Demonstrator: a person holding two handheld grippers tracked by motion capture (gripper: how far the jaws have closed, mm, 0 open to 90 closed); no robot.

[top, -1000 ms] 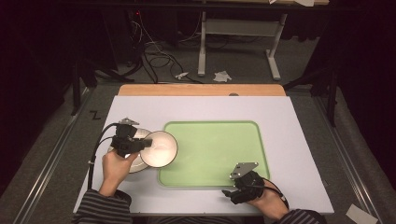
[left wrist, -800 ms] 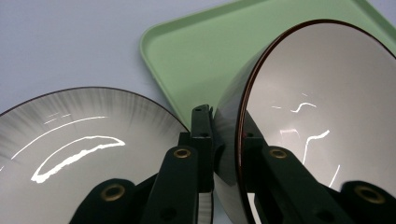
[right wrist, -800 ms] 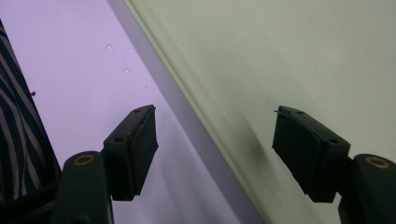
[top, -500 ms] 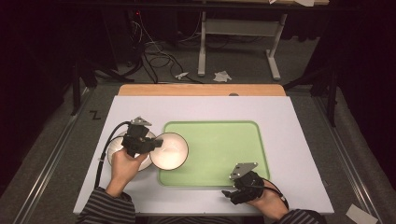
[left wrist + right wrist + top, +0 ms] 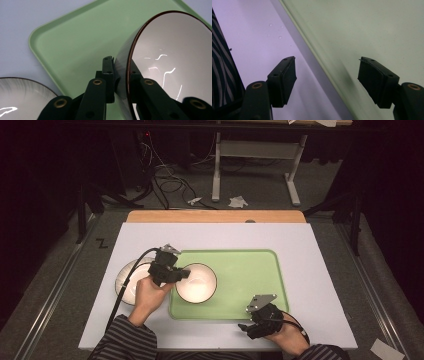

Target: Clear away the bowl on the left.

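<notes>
Left gripper (image 5: 122, 82) is pinching the bowl (image 5: 195, 282) by its rim, tilted over the green tray (image 5: 250, 270)'s near-left corner beside the plate (image 5: 127, 282); thin edge-grip is risking slip; right gripper (image 5: 327, 80) is idling open.

The left gripper (image 5: 176, 273) is clamping the rim of a white bowl (image 5: 196, 283) over the green tray (image 5: 250, 270), beside a plate (image 5: 126, 280); the right gripper (image 5: 248, 326) is resting at the tray's near edge.
</notes>
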